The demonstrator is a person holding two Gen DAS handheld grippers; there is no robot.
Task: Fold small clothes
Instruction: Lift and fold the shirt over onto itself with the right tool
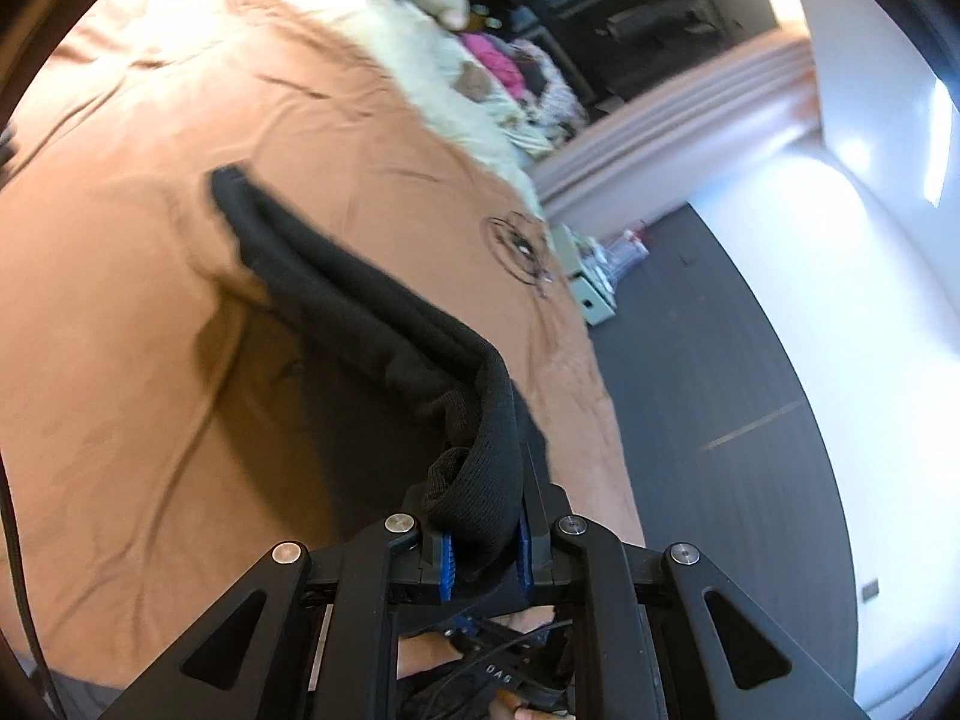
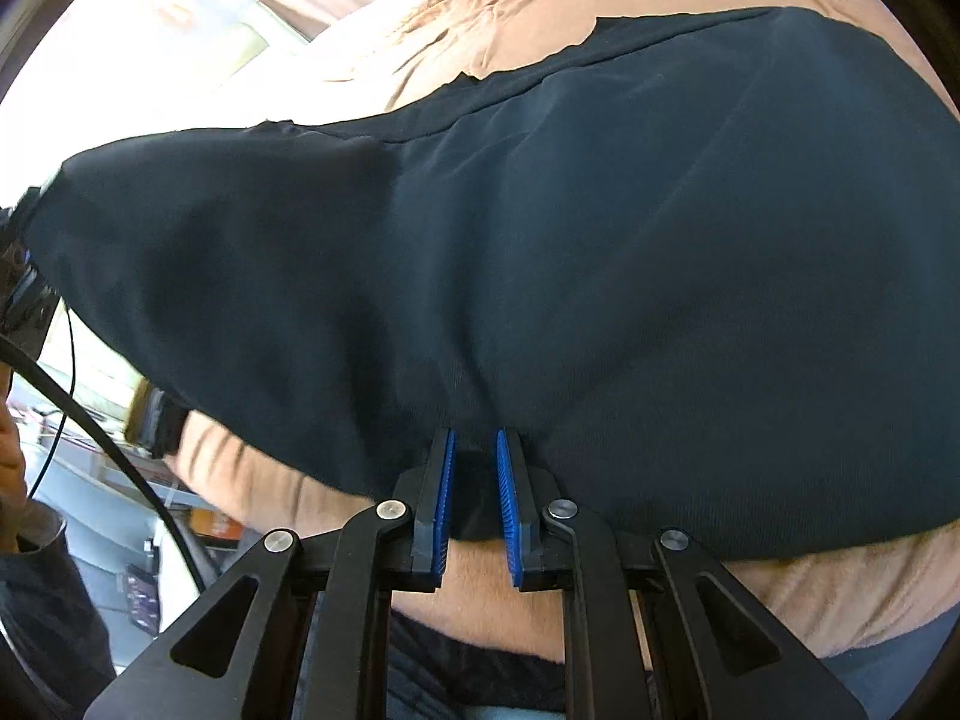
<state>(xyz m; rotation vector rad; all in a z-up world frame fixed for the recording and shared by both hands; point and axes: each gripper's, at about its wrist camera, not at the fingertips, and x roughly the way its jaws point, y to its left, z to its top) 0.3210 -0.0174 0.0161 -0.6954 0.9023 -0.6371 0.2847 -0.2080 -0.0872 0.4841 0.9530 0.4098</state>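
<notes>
So your left gripper (image 1: 483, 531) pinches the black garment's (image 2: 540, 252) bunched edge above the tan bedspread (image 1: 150, 312) — your right gripper (image 2: 474, 492), nearly closed, clamps its near hem — apparently stretching it taut for folding.

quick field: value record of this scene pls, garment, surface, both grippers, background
garment: black garment, held at two places, part raised off the bed
surface: tan bedspread, wrinkled, with a dark line drawing printed on it
left gripper: jaws shut on a bunched edge of the black garment
right gripper: jaws shut on the near edge of the black garment
background: white fluffy blanket further along the bed; dark floor beside it
fold status: not yet folded flat
</notes>
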